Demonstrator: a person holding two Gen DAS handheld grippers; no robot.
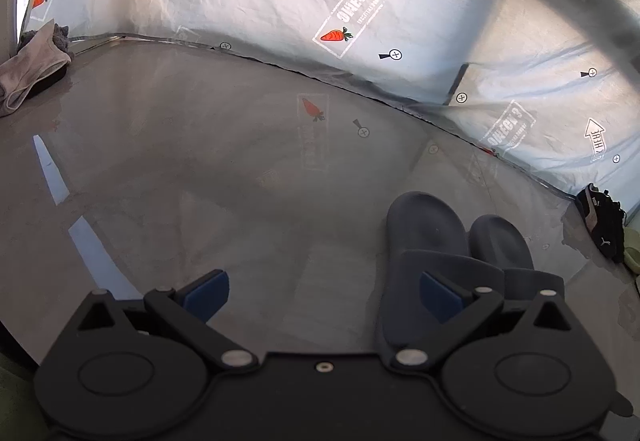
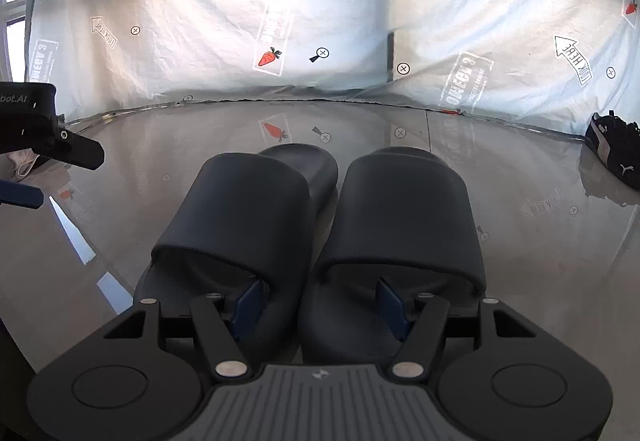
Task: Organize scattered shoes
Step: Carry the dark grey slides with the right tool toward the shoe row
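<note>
Floor [image 2: 520, 177]: glossy grey, reflective, bounded at the back by a printed white sheet [image 2: 340, 21] hung as a backdrop. Risk: the slick surface lets a nudged shoe slide far out of line

Pair of dark slides: left slide [image 2: 240, 209] and right slide [image 2: 404, 209], set side by side on the floor, toes toward the backdrop, inner edges touching or nearly so. They look already paired. Risk: any drag on withdrawal twists one slide and breaks the alignment

Right gripper [image 2: 320, 305]: fingers roughly half spread, nothing held; one blue pad [image 2: 248, 301] sits at the mouth of the left slide's strap, the other at the mouth of the right slide's. Whether the pads touch the straps cannot be told. Risk: pulling back crooked hooks a strap and lifts or spins a slide

Left gripper [image 1: 324, 297]: fingers wide apart, empty, hovering over bare floor just left of the pair. Risk: low, unless it swings right into the left slide

Black sneaker [image 2: 612, 153]: lies at the far right against the backdrop, well apart from the slides, seemingly unsorted. Risk: reaching for it across the pair knocks the slides

Crumpled cloth [image 1: 32, 69]: far left corner, clear of the work
</note>
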